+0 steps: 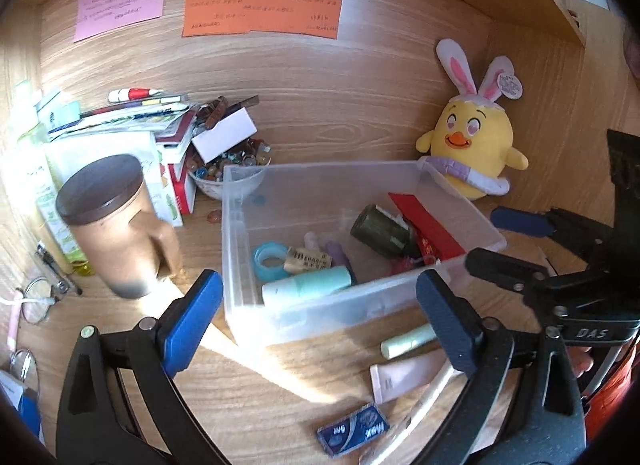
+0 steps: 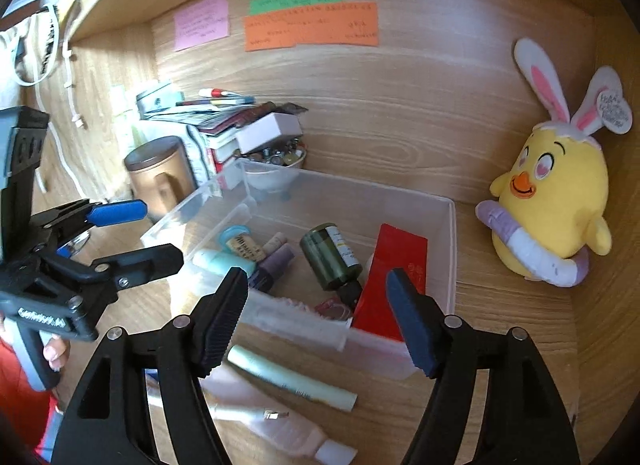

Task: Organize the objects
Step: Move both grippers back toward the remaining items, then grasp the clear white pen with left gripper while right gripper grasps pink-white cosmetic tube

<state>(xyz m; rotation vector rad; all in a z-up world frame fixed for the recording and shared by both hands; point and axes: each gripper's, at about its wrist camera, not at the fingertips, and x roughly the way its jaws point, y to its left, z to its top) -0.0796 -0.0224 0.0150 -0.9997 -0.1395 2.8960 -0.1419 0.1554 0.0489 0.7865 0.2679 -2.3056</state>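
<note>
Both grippers stand open over the desk, holding nothing.

The left gripper [image 1: 320,321] has its fingers wide apart before the clear bin [image 1: 256,265]; the right gripper [image 2: 316,317] is open too, with nothing between its pads. In the bin lie a green bottle [image 2: 330,257], a red packet [image 2: 394,261] and a teal tube [image 1: 308,285]. A pale tube [image 2: 292,379] and a pink tube [image 2: 276,425] lie on the desk [image 2: 500,345] just beside the bin.

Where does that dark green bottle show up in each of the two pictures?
Left wrist view: dark green bottle lies in the clear bin, right of centre.
Right wrist view: bottle in the bin's middle, picture centre.
Shared landmark: yellow plush chick behind the bin.
</note>
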